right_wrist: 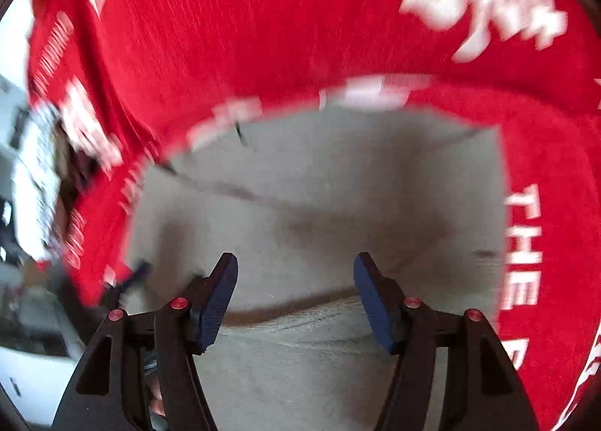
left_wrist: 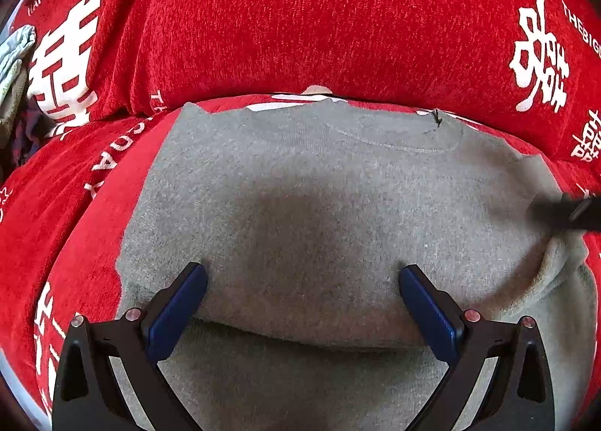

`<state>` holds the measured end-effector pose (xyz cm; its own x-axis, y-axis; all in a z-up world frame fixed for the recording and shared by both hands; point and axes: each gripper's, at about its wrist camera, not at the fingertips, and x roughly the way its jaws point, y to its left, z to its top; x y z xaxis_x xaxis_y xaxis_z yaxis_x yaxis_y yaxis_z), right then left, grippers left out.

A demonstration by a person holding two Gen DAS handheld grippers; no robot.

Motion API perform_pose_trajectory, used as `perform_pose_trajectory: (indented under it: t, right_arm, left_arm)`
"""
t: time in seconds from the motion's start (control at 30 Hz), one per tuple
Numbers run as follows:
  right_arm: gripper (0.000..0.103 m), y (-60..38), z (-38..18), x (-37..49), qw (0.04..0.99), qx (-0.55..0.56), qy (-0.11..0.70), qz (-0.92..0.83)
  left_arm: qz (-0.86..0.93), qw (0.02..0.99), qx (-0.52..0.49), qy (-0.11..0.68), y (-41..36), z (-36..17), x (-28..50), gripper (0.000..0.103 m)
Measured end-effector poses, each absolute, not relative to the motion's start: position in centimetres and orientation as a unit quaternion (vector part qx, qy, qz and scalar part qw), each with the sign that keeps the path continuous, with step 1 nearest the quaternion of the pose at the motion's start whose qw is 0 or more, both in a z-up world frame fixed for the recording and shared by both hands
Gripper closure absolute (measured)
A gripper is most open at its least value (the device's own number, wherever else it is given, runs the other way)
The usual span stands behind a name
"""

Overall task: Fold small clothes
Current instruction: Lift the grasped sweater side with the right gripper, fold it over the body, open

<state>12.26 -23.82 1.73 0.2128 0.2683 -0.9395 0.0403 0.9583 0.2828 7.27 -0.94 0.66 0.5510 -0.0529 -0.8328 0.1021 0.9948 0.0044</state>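
One big red cover [left_wrist: 338,17] with white letters lay under everything. On it sat the gray sweater [left_wrist: 300,186], partly folded. Over the sweater, the left claw [left_wrist: 302,280] was spread wide, and the right claw [right_wrist: 295,269] was spread too, pinching nothing.

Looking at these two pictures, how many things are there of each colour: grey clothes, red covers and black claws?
Grey: 1, the grey sweater lying flat.
Red: 1, the red cover with white lettering underneath it.
Black: 2, the left claw and the right claw, both open above the sweater.
Total: 4.
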Motion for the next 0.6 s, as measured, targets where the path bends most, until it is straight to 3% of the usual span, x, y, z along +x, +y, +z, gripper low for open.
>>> perform_pose_trajectory:
  t: [0.17,0.37,0.47,0.6]
  right_arm:
    - [0.038,-27.0,3.0,7.4,0.791,0.133,0.592,0.079]
    - [0.033,-29.3,3.0,2.4,0.808,0.085,0.583,0.022]
    - [0.033,-28.7,3.6,-0.1,0.837,0.103,0.538,0.013]
    - [0.033,-24.1,3.8,-2.3,0.866,0.069,0.495,0.027]
  left_arm:
    - [-0.054,0.88,0.025,0.471,-0.8,0.9,6.9,0.0]
    - [-0.057,0.877,0.026,0.475,-0.9,1.5,4.9,0.0]
    - [-0.076,0.864,-0.003,0.497,0.1,1.1,2.9,0.0]
    - [-0.064,0.878,0.039,0.472,0.1,0.8,-0.7,0.0]
